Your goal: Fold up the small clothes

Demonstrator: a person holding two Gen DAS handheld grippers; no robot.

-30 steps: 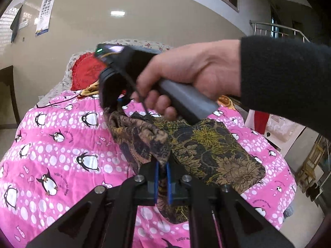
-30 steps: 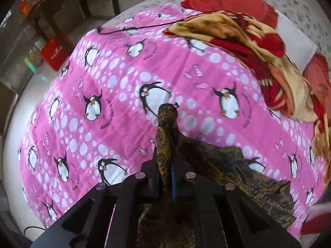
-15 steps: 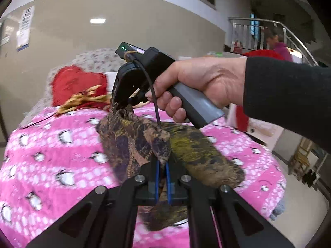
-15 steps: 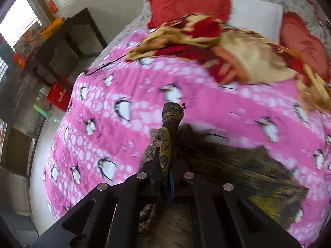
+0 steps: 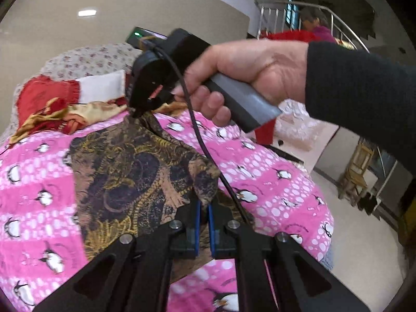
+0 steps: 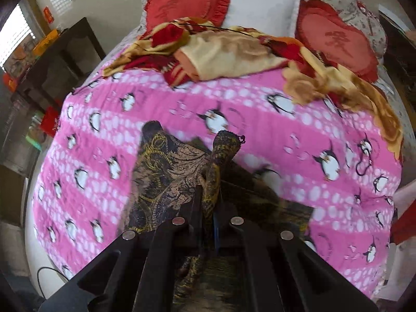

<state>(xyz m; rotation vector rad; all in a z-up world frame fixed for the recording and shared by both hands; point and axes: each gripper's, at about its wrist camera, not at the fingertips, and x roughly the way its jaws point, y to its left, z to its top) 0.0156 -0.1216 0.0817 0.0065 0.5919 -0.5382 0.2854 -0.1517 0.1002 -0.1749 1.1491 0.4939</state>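
Observation:
A dark brown and gold patterned garment (image 5: 124,179) hangs between my two grippers above the pink penguin bedspread (image 5: 36,182). My left gripper (image 5: 204,208) is shut on one corner of it. My right gripper (image 5: 141,111), held in a hand, is shut on the far corner in the left wrist view. In the right wrist view my right gripper (image 6: 209,197) pinches a bunched edge of the garment (image 6: 166,176), whose lower part trails onto the bedspread (image 6: 286,140).
A red and yellow blanket (image 6: 234,52), two red heart cushions (image 6: 335,39) and a white pillow (image 6: 260,7) lie at the head of the bed. A dark desk (image 6: 52,59) stands left of the bed. A person stands by a stair railing (image 5: 312,20).
Both grippers have moved apart and toward the head of the bed, so the garment is spread wider and more of its front panel shows. Both grips are unchanged.

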